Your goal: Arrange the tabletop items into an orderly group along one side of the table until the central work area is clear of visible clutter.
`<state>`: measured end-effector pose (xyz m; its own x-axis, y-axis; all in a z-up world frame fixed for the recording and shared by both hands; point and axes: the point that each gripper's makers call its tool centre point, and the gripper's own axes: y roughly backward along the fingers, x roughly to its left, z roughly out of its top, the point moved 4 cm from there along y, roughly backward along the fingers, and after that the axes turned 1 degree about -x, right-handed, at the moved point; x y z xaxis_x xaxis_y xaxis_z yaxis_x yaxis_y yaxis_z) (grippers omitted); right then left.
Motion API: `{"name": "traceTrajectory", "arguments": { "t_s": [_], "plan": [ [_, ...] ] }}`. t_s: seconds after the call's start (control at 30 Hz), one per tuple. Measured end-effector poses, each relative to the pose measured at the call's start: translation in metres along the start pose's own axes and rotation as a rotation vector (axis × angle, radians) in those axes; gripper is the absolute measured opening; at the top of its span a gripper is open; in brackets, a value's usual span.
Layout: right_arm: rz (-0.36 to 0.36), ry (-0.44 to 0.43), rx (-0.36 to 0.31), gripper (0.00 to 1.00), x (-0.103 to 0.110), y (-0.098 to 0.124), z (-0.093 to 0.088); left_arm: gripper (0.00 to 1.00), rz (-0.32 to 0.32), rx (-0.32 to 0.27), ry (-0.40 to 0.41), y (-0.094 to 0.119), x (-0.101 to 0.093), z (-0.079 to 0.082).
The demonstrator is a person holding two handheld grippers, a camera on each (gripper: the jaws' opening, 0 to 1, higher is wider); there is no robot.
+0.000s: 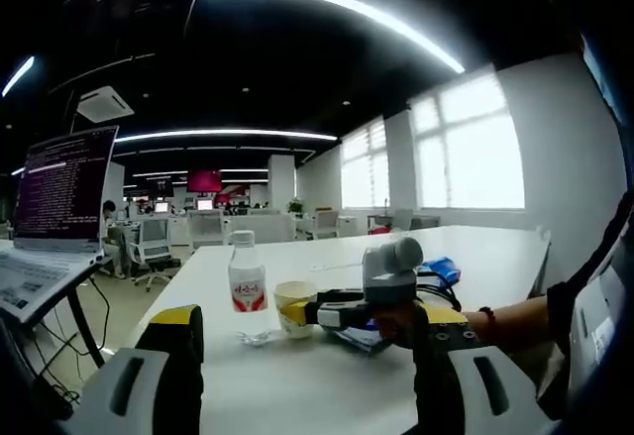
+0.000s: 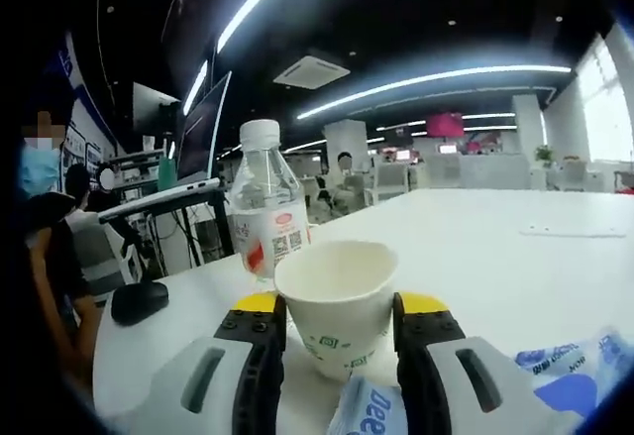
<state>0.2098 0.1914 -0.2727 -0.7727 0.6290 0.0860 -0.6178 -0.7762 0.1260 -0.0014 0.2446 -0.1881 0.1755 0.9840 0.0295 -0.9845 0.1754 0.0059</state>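
A white paper cup (image 2: 337, 296) stands on the white table (image 2: 515, 267), and my right gripper (image 2: 339, 308) is shut on it, one jaw pressed against each side. Just behind the cup is a clear water bottle (image 2: 265, 217) with a red label and white cap. Blue packets (image 2: 570, 376) lie at the right, close to the jaws. In the left gripper view the bottle (image 1: 247, 276) and the cup (image 1: 292, 293) sit mid-table, and the right gripper (image 1: 302, 312) reaches in from the right in a hand. My left gripper (image 1: 309, 321) hangs open over the near table with nothing between its jaws.
A crumpled clear wrapper (image 1: 256, 337) lies in front of the bottle. A laptop on a stand (image 1: 59, 207) is at the table's left end, with a black mouse-like object (image 2: 139, 301) near it. A masked person (image 2: 45, 227) sits at the far left. Office desks fill the background.
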Motion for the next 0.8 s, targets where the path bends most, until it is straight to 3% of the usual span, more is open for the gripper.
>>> {"name": "traceTrajectory", "arguments": {
  "t_s": [0.13, 0.4, 0.47, 0.53, 0.73, 0.8],
  "plan": [
    [-0.032, 0.022, 0.021, 0.39, -0.004, 0.003, -0.005, 0.87, 0.007, -0.004, -0.001, 0.002, 0.002, 0.001],
    [-0.03, 0.03, 0.035, 0.4, -0.004, 0.009, -0.005, 0.86, 0.0, -0.008, 0.007, 0.001, 0.002, 0.002],
    [-0.016, 0.026, 0.04, 0.44, -0.002, 0.01, -0.005, 0.86, -0.002, -0.006, 0.006, 0.001, 0.001, 0.001],
    [-0.017, 0.025, 0.035, 0.5, 0.0, 0.013, -0.004, 0.86, -0.004, -0.004, 0.004, 0.002, 0.001, 0.001],
    [-0.023, 0.062, -0.007, 0.52, 0.002, 0.018, 0.013, 0.86, 0.01, -0.007, 0.016, 0.004, 0.003, 0.001],
    [0.015, 0.0, -0.04, 0.53, 0.007, 0.021, 0.018, 0.86, 0.011, -0.007, 0.024, 0.004, 0.003, 0.0]
  ]
}}
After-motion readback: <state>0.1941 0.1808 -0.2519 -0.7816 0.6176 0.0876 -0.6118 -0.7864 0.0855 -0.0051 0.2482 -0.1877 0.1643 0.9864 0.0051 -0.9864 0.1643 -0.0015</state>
